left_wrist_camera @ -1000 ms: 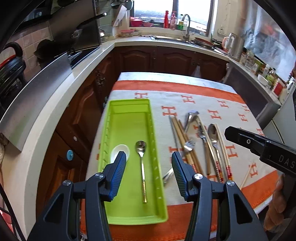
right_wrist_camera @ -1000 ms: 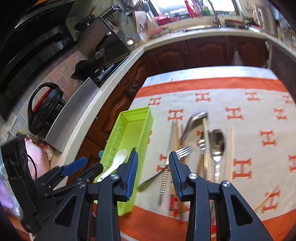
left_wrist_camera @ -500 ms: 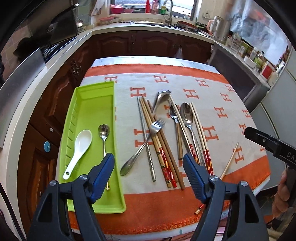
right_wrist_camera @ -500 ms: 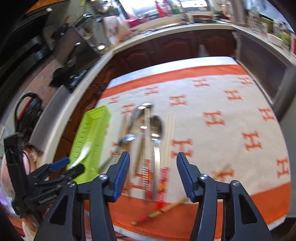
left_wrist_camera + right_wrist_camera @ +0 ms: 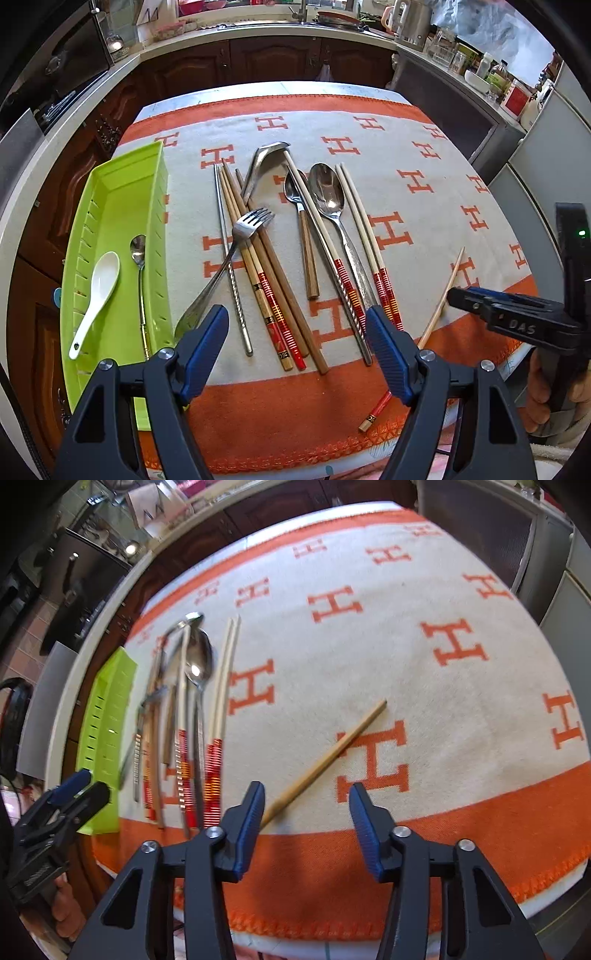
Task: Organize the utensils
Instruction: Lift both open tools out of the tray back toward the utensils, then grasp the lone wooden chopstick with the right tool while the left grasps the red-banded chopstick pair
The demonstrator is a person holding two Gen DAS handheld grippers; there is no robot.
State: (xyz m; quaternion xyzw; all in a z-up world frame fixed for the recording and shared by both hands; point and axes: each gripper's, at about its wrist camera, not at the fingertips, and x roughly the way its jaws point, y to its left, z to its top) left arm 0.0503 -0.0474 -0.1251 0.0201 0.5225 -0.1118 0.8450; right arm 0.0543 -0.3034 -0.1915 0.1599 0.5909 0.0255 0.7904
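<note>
Table covered by cream cloth (image 5: 369, 122) with orange border and repeated orange "H" letters, same cloth in right wrist view (image 5: 406, 590)

Lime green tray (image 5: 114, 184) at left edge of cloth, holding white ceramic spoon (image 5: 98, 295) and small metal spoon with gold handle (image 5: 139, 280), side by side, bowls pointing away from camera

Loose utensils in a row on cloth right of tray: fork (image 5: 236, 251) lying diagonally across metal chopstick (image 5: 231, 266) and wooden chopsticks with red patterned ends (image 5: 266, 291); bent metal scoop (image 5: 264, 162) at far end; wooden-handled spoon (image 5: 304, 236); large metal spoon (image 5: 332, 206); pale chopstick pair with red striped ends (image 5: 365, 240). Tiny marks on chopstick ends, unreadable

Single bamboo chopstick (image 5: 332, 753) lying alone, diagonal, well apart from row on right side, over an orange H; red end near cloth edge in left wrist view (image 5: 439, 299)

Left gripper (image 5: 297, 343) spread wide, nothing between blue pads, hovering above near ends of chopsticks and fork handle

Right gripper (image 5: 306, 827) jaws closing, part-way apart, nothing pinched; lone chopstick's near end passing behind left pad (image 5: 247, 827), contact unclear. Seen from left wrist view too (image 5: 461, 297), raised letters "DAS" on black body, green light on black housing, hand (image 5: 546, 391) gripping handle below

Kitchen counter (image 5: 295, 33) in background with jars and kettle, labels too small to read
</note>
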